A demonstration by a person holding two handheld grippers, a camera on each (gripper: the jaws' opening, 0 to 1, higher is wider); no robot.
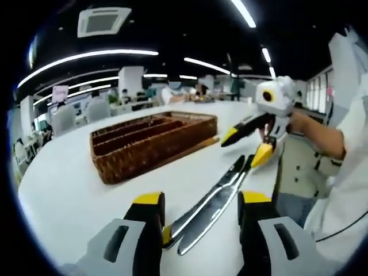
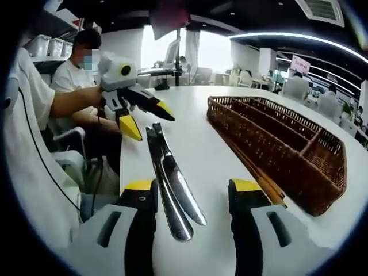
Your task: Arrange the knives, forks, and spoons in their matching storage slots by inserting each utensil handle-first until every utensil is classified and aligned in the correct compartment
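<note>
A white bench carries a brown wicker tray with long slots divided by wicker walls; what lies inside them cannot be made out. Near it, toward the bench edge, two shiny steel knives lie side by side, touching. The left claw and right claw are both spread open, gripping nothing, each hovering over the knives' ends.
</note>
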